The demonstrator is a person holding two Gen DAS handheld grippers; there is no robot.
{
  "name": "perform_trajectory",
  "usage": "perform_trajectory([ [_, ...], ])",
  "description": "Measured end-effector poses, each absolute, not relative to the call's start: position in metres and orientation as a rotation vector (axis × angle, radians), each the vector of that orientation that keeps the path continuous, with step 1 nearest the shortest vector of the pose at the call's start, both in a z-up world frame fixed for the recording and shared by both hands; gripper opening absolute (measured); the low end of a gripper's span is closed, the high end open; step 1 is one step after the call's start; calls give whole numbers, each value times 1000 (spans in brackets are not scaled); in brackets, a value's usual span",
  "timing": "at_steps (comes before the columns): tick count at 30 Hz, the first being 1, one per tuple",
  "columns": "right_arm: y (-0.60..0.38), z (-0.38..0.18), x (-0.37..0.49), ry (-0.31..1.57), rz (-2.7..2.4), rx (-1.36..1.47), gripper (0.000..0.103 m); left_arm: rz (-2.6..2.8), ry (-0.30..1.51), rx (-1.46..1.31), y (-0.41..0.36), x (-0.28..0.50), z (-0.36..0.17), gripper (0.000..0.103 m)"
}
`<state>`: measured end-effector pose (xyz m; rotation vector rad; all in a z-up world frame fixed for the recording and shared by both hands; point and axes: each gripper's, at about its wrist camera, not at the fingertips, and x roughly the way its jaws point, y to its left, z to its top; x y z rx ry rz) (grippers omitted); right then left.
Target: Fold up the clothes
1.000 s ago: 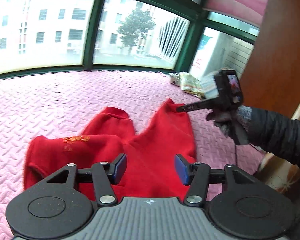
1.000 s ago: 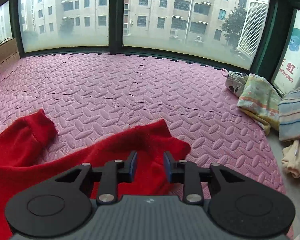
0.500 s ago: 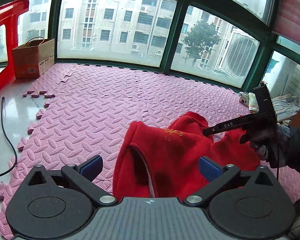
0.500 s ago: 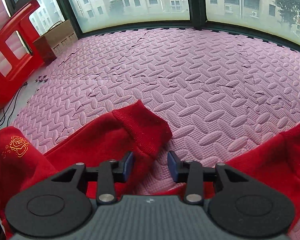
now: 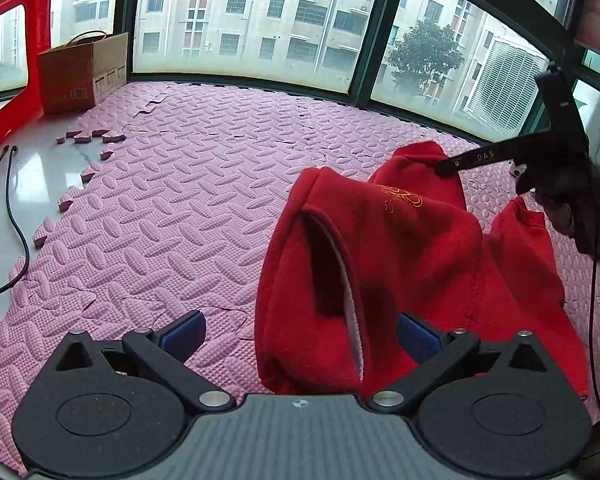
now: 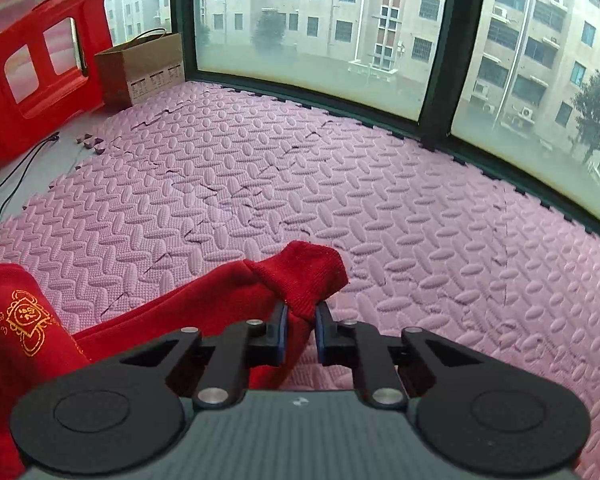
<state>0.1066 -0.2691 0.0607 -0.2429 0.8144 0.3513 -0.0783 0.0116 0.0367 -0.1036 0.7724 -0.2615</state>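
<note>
Folding barely begun, by the look of it: one red sweater (image 5: 384, 264) lies rumpled on the pink foam mat (image 5: 188, 184), body humped up, nothing squared or stacked yet.

- Right gripper (image 6: 301, 330): 1, clamped on the ribbed cuff (image 6: 306, 272) of a sleeve, lifting it just off the mat.
- Left gripper (image 5: 300, 336): 1, jaws spread wide, gripping nothing, the sweater's hem lying between them.
- Sleeves in sight: 2.
- Cardboard box (image 5: 82, 72): 1, by the window.
- Red plastic stool (image 6: 40, 68): 1.

Left to do: flatten, bring sleeves in, fold the body.
</note>
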Motion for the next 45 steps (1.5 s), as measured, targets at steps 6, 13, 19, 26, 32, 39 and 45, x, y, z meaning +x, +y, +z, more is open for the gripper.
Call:
perform_trajectory([
  [6,-245,110,159,601,304,-439,12,-254,794,-111,10,-73,29,103],
  [13,-251,120,211,584,225,-395,39,-217,820,-122,14,-67,24,103],
  [19,-249,68,200,765,320,-356,56,-170,814,-88,17,-61,25,103],
  [26,-236,10,206,906,384,-328,62,-134,821,-64,19,-55,23,103],
  [32,-233,0,238,892,368,-194,82,-121,840,-61,21,-53,19,103],
  [39,-212,0,253,887,373,-256,92,-107,852,-60,20,-54,20,103],
  [45,-234,39,214,826,453,-249,92,-107,831,-54,21,-57,24,103],
])
